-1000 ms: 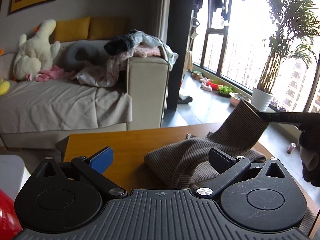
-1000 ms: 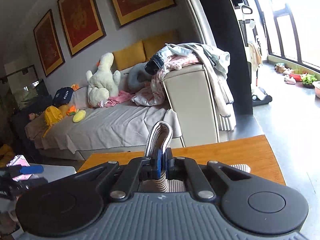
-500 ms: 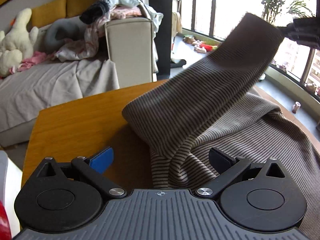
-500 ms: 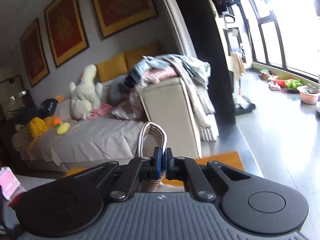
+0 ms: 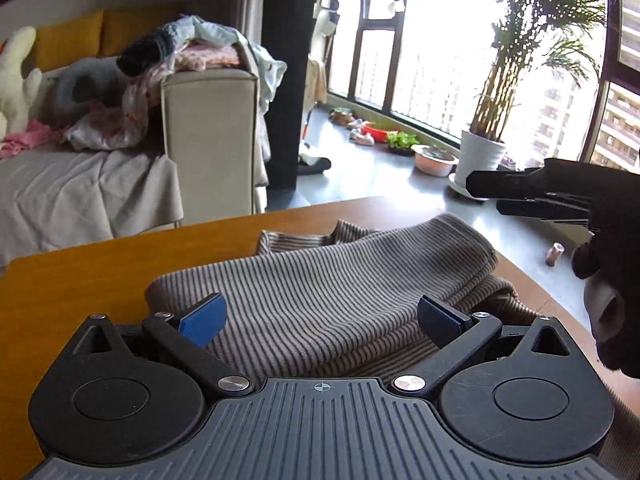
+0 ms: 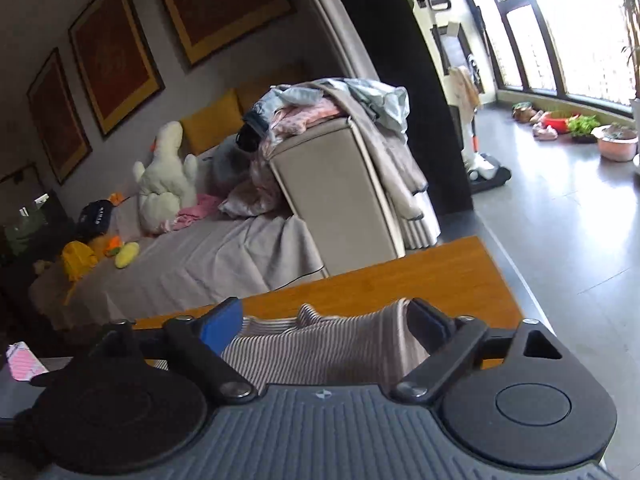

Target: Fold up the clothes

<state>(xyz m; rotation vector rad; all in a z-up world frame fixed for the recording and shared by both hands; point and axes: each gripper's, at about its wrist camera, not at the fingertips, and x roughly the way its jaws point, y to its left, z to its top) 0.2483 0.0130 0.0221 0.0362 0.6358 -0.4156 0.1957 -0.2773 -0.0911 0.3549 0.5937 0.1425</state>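
Fingers of the left gripper (image 5: 320,316) are standing spread wide, the blue pad (image 5: 203,315) and the dark pad (image 5: 442,317) apart with nothing pinched between them, hovering just above the striped sweater (image 5: 340,280). That brown-and-grey striped sweater is lying on the wooden table (image 5: 88,280), folded over itself, one sleeve draped across the top of the pile toward the window side of the table. Fingers of the right gripper (image 6: 324,322) are likewise sitting open, holding nothing, with the sweater (image 6: 332,344) showing between and below them on the table (image 6: 440,280). In the left wrist view, that right gripper (image 5: 520,192) is reaching in from the window side of the table, above the sweater's far end, and a dark-gloved hand (image 5: 616,272) is gripping its handle. Beyond the far edge of the table, a beige sofa (image 5: 208,140) is carrying a heap of clothes (image 5: 192,52) on its armrest. A potted palm (image 5: 484,152) is standing on the floor past the table's window side.
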